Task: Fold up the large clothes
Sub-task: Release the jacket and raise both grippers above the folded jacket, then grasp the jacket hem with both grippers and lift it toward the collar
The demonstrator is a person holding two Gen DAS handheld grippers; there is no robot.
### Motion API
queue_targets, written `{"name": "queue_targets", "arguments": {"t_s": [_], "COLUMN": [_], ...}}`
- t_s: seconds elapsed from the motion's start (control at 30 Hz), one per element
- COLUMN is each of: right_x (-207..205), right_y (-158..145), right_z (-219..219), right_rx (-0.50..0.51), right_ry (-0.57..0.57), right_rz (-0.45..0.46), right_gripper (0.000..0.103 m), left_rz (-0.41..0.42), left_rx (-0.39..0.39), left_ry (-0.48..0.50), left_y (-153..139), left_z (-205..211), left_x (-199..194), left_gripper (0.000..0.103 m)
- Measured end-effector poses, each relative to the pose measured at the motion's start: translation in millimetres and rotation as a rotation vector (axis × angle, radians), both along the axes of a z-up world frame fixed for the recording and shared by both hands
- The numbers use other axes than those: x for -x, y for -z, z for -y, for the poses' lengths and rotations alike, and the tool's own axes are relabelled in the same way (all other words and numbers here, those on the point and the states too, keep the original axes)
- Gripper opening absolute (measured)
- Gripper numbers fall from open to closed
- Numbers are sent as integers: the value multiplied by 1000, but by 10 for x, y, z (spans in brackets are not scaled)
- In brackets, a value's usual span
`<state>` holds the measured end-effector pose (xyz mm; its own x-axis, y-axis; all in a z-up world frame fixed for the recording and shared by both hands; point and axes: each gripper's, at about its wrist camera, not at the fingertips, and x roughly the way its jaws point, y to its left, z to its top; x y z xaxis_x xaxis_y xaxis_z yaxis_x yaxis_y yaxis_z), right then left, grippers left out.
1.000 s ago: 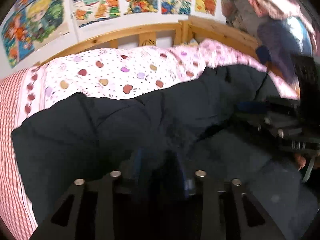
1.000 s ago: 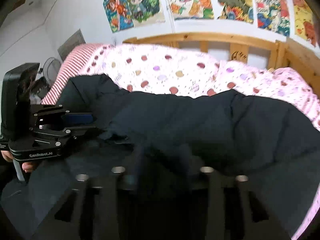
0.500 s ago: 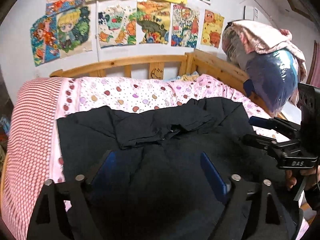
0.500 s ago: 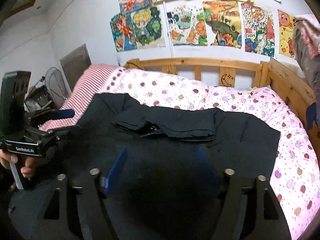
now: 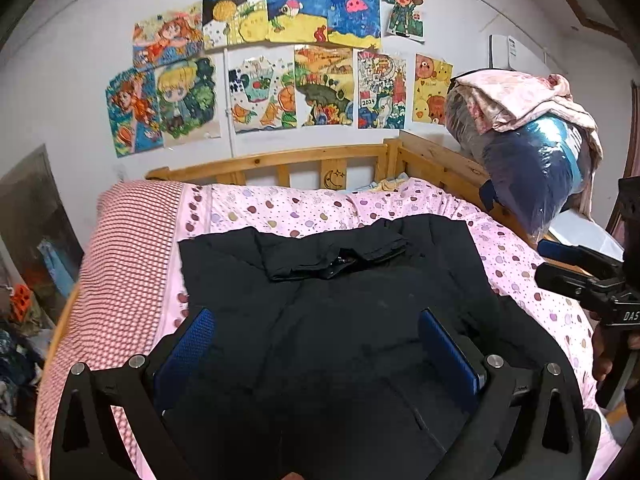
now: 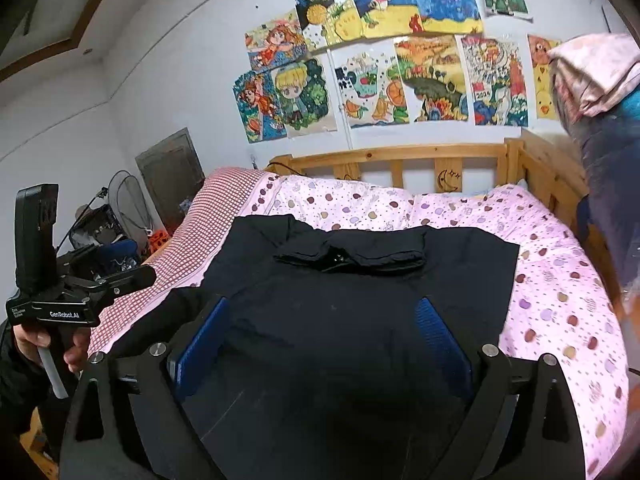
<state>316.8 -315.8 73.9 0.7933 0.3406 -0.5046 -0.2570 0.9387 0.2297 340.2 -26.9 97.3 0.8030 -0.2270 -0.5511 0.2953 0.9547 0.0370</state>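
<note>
Left wrist view: my left hand-held gripper (image 5: 316, 350) is spread wide and empty above the black coat (image 5: 340, 304), which lies flat on the bed (image 5: 532, 280) for folding.

Right wrist view: my right hand-held gripper (image 6: 324, 336) likewise gapes empty over it, sleeves (image 6: 352, 254) laid across the upper part.

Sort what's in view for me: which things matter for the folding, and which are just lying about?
Job:
- large black padded coat, spread on the bed
- left gripper, open
- right gripper, open

Lying about:
- pink spotted quilt
- red checked pillow
- plastic-wrapped blue bundle on the wooden bed frame
- colourful wall drawings
</note>
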Motion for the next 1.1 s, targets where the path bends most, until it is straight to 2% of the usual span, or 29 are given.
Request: {"name": "queue_targets", "arguments": {"t_s": [0.3, 0.57, 0.83, 1.1], "right_x": [551, 1028, 1584, 2008], "right_y": [-97, -45, 190, 516], "right_z": [55, 4, -65, -54], "right_rx": [14, 69, 149, 188], "right_ry": [21, 33, 48, 60], "right_rz": [24, 25, 13, -34], "right_gripper": [94, 94, 94, 94], "left_rz": [45, 55, 36, -18], "left_rx": [-48, -66, -107, -95], "left_ry": [5, 25, 63, 91], "left_y": [-93, -30, 186, 532], "left_z": [70, 2, -132, -271], "left_x": [580, 1043, 1525, 1906], "left_gripper": [103, 103, 103, 103]}}
